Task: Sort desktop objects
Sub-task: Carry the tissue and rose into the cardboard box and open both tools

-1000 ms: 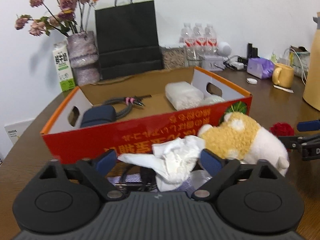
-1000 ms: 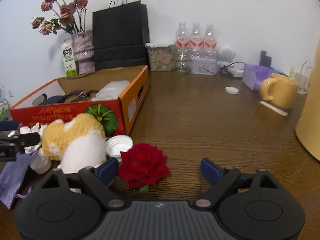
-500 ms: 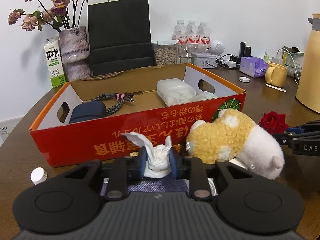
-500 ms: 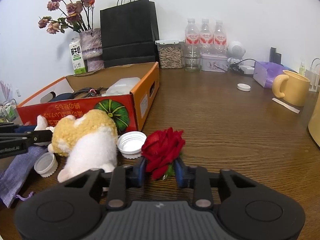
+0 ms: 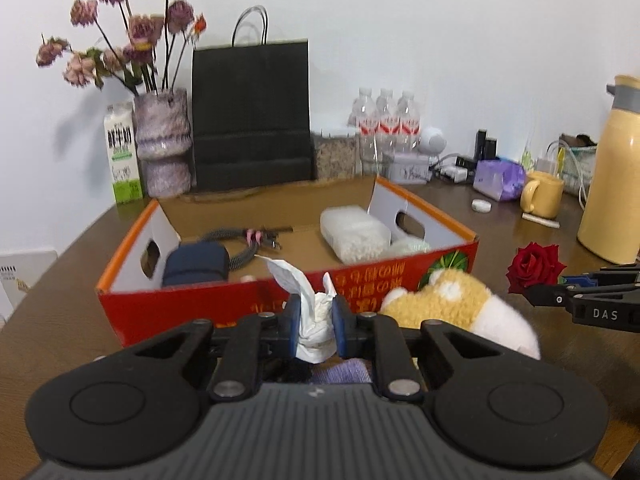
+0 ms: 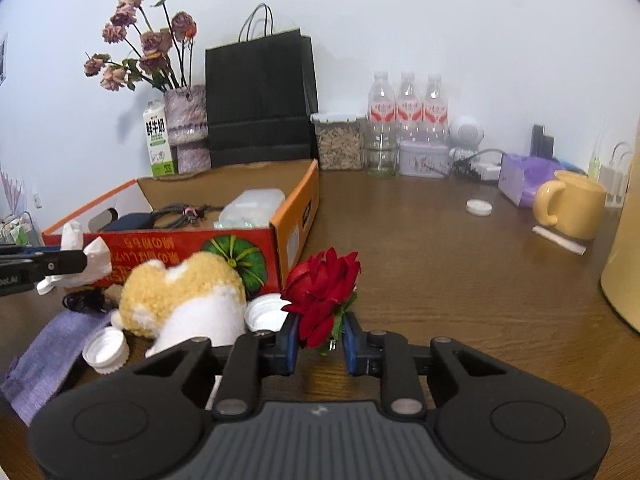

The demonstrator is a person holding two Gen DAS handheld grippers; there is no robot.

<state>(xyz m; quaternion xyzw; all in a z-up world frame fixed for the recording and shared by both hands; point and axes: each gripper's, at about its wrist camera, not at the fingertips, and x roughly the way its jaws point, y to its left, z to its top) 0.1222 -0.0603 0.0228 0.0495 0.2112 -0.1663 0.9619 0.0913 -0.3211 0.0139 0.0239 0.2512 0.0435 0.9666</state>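
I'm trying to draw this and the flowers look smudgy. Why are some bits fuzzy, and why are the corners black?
Left wrist view: the dried flowers and black paper bag are smeared by motion blur. Right wrist view: the same flowers look sharper. Both views: the fisheye lens bends the scene and darkens the corners; the vase casts a soft shadow on the wall.

Both tongs closed: left [image 5: 314, 320] on tissue [image 5: 316, 322], right [image 6: 320, 338] on rose [image 6: 322, 292].
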